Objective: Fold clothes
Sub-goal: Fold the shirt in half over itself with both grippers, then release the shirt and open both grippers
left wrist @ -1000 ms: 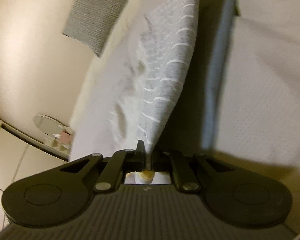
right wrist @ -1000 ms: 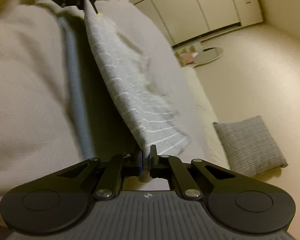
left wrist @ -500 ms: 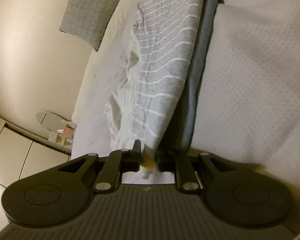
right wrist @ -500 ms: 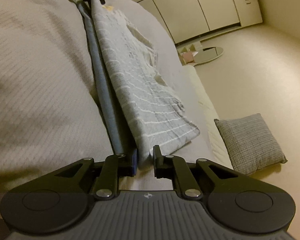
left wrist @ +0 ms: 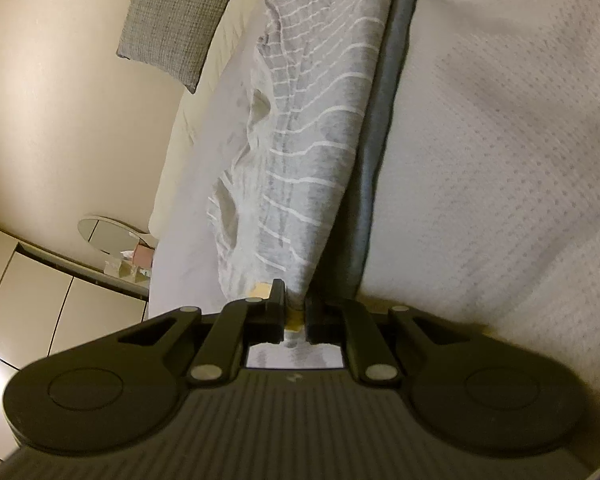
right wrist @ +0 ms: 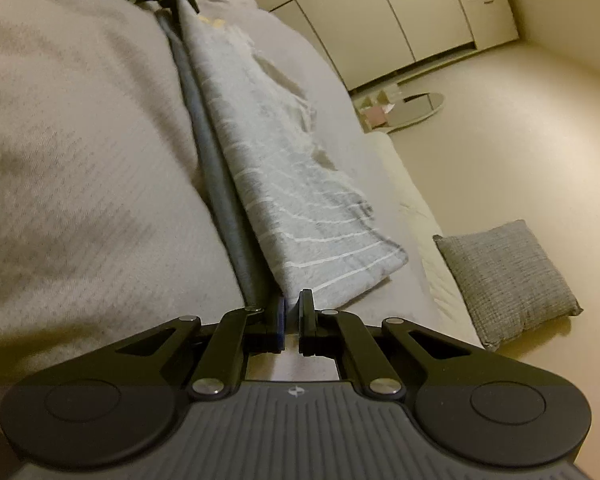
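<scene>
Grey white-striped garment (left wrist: 312, 128), folded lengthwise, is lying along the pale sheet (left wrist: 204, 184) of a bed, its long folded edge running just beside a blue-grey band (left wrist: 374, 152) and a dotted cream quilt (left wrist: 500, 160). Left gripper (left wrist: 295, 312) is sitting at one end with its jaws narrowly parted around the garment's corner and a yellowish tag, though whether they are actually pinching the cloth cannot be told; right gripper (right wrist: 291, 322) is sitting at the opposite end, jaws slightly apart with the garment's corner just ahead of them, apparently not clamped. Grey cushion (right wrist: 504, 280) is lying on the floor beside the bed; round mirror (right wrist: 418, 106) is lying near the cabinet doors (right wrist: 400, 16).
</scene>
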The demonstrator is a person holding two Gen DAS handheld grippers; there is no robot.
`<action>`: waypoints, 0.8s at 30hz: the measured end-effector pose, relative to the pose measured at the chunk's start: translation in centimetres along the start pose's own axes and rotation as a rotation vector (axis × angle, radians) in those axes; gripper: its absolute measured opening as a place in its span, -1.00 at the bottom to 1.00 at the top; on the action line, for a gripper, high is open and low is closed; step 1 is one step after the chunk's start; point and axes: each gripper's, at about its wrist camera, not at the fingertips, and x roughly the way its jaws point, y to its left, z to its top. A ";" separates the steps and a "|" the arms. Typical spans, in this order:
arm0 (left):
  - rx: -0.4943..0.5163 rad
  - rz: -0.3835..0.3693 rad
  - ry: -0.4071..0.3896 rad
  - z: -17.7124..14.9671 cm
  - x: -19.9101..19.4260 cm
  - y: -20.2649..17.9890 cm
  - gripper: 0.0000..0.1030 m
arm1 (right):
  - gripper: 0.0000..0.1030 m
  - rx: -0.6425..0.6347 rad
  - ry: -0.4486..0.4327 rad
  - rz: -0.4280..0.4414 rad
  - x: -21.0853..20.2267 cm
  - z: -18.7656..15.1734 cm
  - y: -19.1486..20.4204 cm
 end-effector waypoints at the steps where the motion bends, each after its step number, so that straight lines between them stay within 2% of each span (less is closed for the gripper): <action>1: -0.005 0.001 0.000 0.0 -0.1 0.1 -0.86 | -1.00 0.007 -0.002 -0.001 -0.2 0.0 0.0; 5: -0.024 0.016 -0.008 0.1 -0.6 0.3 -0.86 | -1.00 0.037 -0.009 -0.007 -0.9 -0.1 -0.2; 16: -0.060 -0.006 0.019 -0.1 -0.2 -0.4 -0.82 | -0.92 0.028 0.027 0.004 -0.4 -0.2 1.2; 19: -0.129 -0.008 0.059 -0.6 -0.5 -0.1 -0.81 | -0.91 0.072 0.039 0.011 -0.7 -0.3 1.0; 21: -0.215 -0.005 0.089 -1.0 -1.3 0.3 -0.78 | -0.92 0.113 0.054 0.015 -1.2 -0.5 0.8; 24: -0.350 0.005 0.126 -1.5 -3.1 1.1 -0.59 | -0.92 0.193 0.086 0.019 -2.4 -1.0 0.5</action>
